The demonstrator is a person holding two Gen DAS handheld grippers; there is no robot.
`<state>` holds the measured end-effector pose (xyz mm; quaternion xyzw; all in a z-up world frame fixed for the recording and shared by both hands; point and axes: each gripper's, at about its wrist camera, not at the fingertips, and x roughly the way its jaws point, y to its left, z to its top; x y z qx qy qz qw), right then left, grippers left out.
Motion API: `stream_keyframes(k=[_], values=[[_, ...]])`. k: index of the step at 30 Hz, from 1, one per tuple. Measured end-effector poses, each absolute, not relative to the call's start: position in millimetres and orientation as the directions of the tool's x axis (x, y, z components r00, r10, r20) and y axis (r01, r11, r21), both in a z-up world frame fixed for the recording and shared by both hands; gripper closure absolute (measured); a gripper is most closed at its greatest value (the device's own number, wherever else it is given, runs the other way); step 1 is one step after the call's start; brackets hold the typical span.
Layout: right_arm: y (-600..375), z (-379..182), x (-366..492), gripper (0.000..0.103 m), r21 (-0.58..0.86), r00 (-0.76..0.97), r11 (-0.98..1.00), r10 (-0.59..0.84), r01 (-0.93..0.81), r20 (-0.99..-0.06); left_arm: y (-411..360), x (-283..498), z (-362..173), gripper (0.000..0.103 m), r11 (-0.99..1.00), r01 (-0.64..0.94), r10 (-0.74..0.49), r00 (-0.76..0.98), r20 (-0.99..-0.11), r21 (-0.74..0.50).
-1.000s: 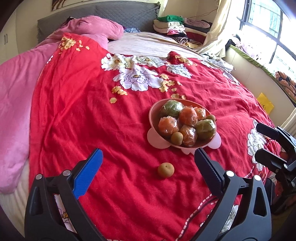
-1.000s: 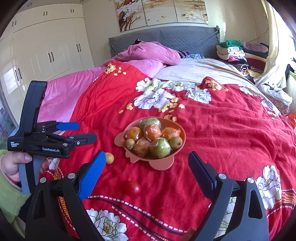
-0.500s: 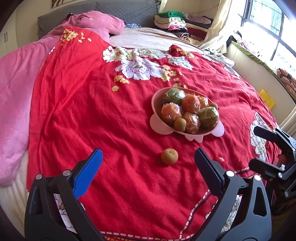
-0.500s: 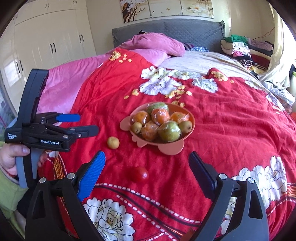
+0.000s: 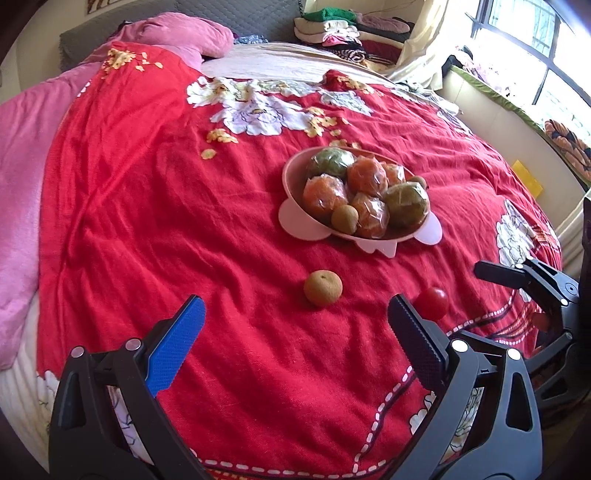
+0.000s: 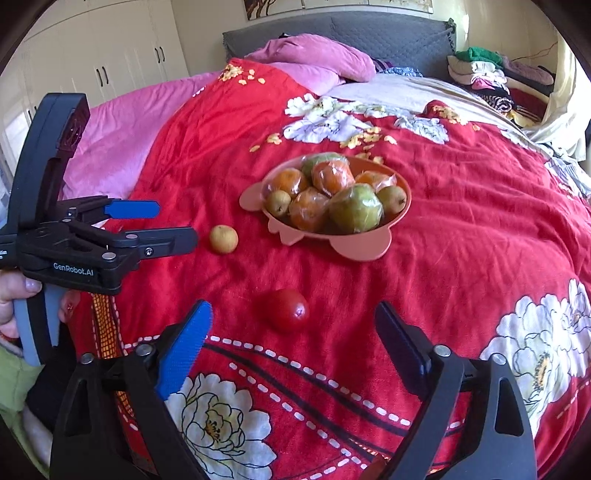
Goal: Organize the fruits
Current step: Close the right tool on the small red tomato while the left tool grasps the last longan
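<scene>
A pink bowl [image 5: 295, 218] [image 6: 364, 251] on the red bedspread holds several wrapped oranges, green fruits and small brown fruits. A loose brown fruit [image 5: 323, 288] [image 6: 223, 239] lies on the spread in front of the bowl. A red tomato [image 5: 433, 303] [image 6: 286, 309] lies to its right. My left gripper [image 5: 295, 343] is open and empty, just short of the brown fruit; it also shows in the right wrist view [image 6: 173, 225]. My right gripper [image 6: 293, 343] is open and empty, just short of the tomato, and shows at the right edge of the left wrist view [image 5: 517, 288].
The red flowered bedspread [image 5: 147, 221] covers the bed. A pink quilt [image 5: 22, 147] lies along the left side. A pink pillow [image 6: 314, 59] and grey headboard are at the back. Folded clothes [image 5: 332, 29] are stacked at the far right. A window wall runs along the right.
Both grippers have moved forward and down toward the bed. The brown fruit and the tomato now sit closer to the open fingers. The tomato has come into the left wrist view.
</scene>
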<state>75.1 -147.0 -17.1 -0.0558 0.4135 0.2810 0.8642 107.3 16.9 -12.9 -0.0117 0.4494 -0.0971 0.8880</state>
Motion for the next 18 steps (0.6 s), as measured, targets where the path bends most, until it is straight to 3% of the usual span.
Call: stream_keyframes(k=[2, 8, 12, 18], values=[[-145, -20, 76, 0.026, 0.135, 0.493, 0.834, 0.438, -0.535, -0.752, 15, 109, -16, 0.012, 0.980, 0.166, -0.186, 0.572, -0.799, -0.108], [-140, -34, 81, 0.054, 0.147, 0.464, 0.829, 0.438, -0.539, -0.770, 9, 115, -25, 0.032, 0.975, 0.190, -0.199, 0.546, -0.814, -0.111], [-137, -41, 82, 0.067, 0.144, 0.458, 0.828, 0.434, -0.541, -0.776, 6, 119, -29, 0.047, 0.970, 0.208, -0.218, 0.537, -0.815, -0.122], [-139, -41, 83, 0.075, 0.154, 0.460, 0.826, 0.446, -0.543, -0.768, 3, 127, -34, 0.066, 0.967, 0.210, -0.238, 0.516, -0.823, -0.148]])
